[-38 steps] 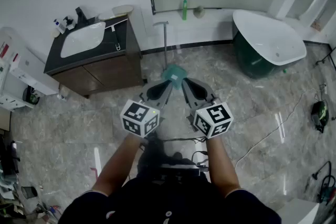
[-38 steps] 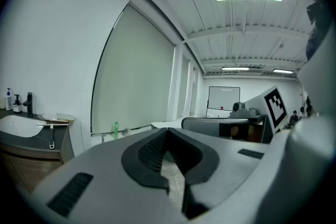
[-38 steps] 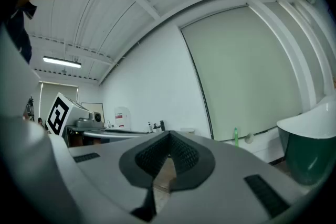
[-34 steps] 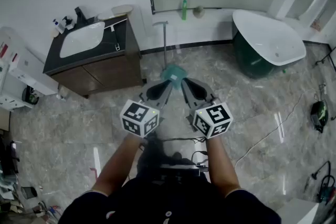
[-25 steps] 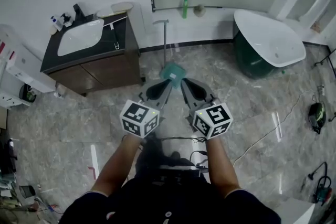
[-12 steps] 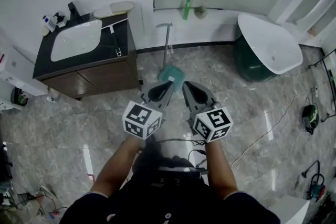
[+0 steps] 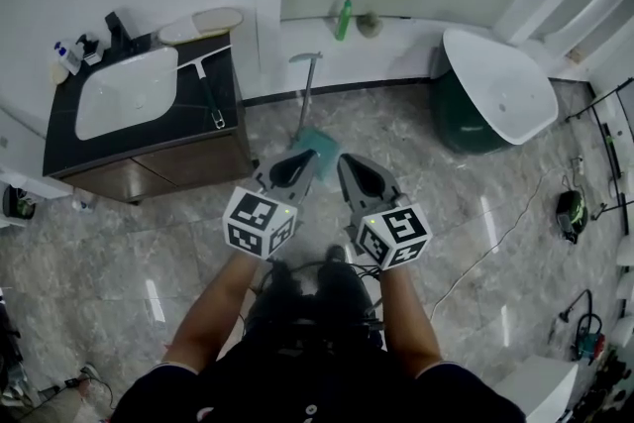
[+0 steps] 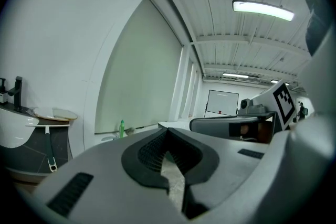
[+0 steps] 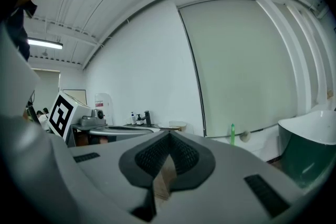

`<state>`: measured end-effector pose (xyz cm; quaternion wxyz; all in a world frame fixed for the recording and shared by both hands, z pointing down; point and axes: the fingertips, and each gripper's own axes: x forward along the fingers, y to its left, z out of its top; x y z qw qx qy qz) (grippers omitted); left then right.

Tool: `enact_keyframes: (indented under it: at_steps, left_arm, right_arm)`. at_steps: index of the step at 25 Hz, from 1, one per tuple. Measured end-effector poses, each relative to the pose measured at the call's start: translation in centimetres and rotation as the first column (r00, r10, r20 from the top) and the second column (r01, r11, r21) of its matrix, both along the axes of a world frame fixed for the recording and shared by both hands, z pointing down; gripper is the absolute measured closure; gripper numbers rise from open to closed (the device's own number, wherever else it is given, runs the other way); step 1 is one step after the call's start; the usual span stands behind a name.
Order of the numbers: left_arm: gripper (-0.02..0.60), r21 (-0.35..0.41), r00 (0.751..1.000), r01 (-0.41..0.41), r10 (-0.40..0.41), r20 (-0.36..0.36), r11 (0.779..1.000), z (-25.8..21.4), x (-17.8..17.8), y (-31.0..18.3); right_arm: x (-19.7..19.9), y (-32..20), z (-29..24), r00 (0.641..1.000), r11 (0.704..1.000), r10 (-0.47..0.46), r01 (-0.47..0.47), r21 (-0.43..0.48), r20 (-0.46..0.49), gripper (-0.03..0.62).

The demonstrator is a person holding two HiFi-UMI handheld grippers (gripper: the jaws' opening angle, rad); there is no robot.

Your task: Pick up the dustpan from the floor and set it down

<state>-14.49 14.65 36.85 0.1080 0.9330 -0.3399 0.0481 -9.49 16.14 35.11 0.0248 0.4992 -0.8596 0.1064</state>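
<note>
In the head view a teal dustpan [image 7: 315, 141] stands on the marble floor, its long grey handle [image 7: 303, 94] rising toward the white wall. Both grippers are held side by side just short of it, above the floor. My left gripper [image 7: 309, 157] is shut with nothing in it, its tip right before the pan. My right gripper [image 7: 343, 158] is shut and empty too. In the left gripper view the jaws [image 8: 167, 132] meet at the tips and hide the dustpan. The right gripper view shows the same: the jaws [image 9: 169, 136] are closed and the pan is out of sight.
A dark vanity with a white sink [image 7: 127, 92] stands at the left, a squeegee [image 7: 205, 84] on its top. A white and green bathtub [image 7: 492, 92] is at the right. A green bottle [image 7: 343, 19] sits on the wall ledge. Cables [image 7: 480, 248] trail over the floor at the right.
Both grippers have travelled forward with the person toward the wall. The dustpan now sits closer to their tips, and the vanity has slid left in the head view. The jaws stay shut.
</note>
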Motion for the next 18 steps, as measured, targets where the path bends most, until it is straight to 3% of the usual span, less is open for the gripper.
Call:
enact_keyframes:
  at_steps: [8, 18]
  left_arm:
    - [0.569, -0.016, 0.998, 0.052, -0.052, 0.027, 0.999, 1.7, 1.8, -6.6]
    - [0.569, -0.009, 0.982, 0.174, -0.173, 0.076, 0.985, 3.4, 6.6, -16.1]
  right_arm:
    - [2.1, -7.2, 1.6, 0.999, 0.999, -0.037, 0.037, -0.009, 0.026, 0.588]
    - [8.1, -18.1, 2.9, 0.99, 0.993, -0.117, 0.118, -0.01, 0.083, 0.588]
